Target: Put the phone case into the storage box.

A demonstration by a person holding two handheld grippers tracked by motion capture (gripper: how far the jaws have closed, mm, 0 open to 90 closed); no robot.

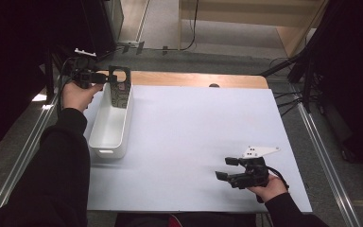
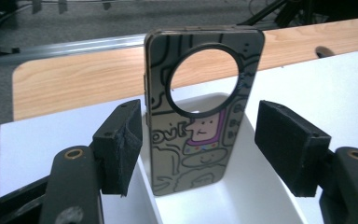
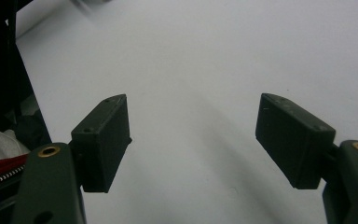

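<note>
A phone case [image 1: 120, 87] printed with cartoon doodles and cut with a large round camera hole stands upright at the far end of a white bin [image 1: 105, 150]. In the left gripper view the case [image 2: 200, 154] rises between my jaws from the bin's floor [image 2: 247, 191]. My left gripper [image 2: 204, 140] is open: the left pad sits next to the case's edge, the right pad well clear of it. In the high view the left gripper [image 1: 105, 77] hovers at the bin's far left end. My right gripper [image 1: 222, 168] is open and holds nothing above the white sheet [image 3: 214, 56].
The white sheet [image 1: 194, 127] covers a wooden table whose bare strip [image 1: 194, 79] runs along the far edge. A metal rail [image 1: 21, 156] lines the left side and another [image 1: 326, 165] the right. Dark stands and cables surround the table.
</note>
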